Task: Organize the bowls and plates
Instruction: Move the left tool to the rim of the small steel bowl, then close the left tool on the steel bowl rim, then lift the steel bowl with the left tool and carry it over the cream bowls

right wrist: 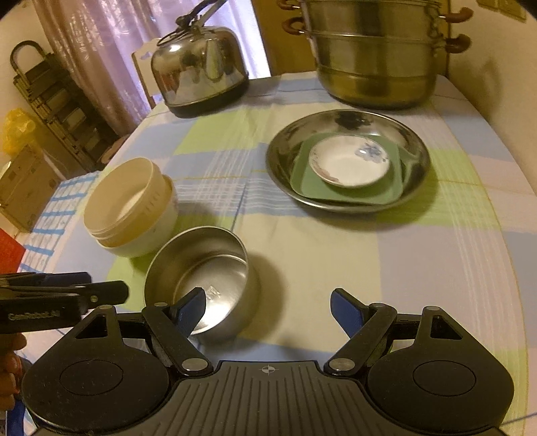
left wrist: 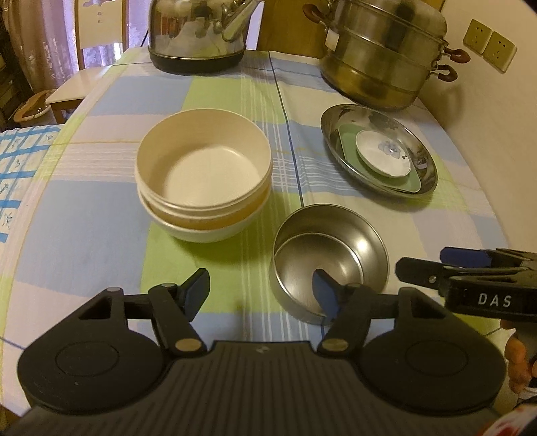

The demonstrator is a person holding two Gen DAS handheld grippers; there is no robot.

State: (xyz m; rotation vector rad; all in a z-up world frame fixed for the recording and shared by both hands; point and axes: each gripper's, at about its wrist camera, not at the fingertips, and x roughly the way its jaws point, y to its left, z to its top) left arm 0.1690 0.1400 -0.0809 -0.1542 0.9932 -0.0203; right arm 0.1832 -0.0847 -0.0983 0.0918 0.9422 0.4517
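A small steel bowl stands on the checked tablecloth, just ahead of both grippers; it also shows in the right wrist view. A stack of cream bowls stands to its left and beyond. A large steel plate holds a green square plate and a small white floral dish; the same plate shows in the right wrist view. My left gripper is open, its right finger over the steel bowl's near rim. My right gripper is open and empty.
A steel kettle and a stacked steamer pot stand at the table's far edge. A chair stands beyond the table at left. A wall with sockets is close on the right.
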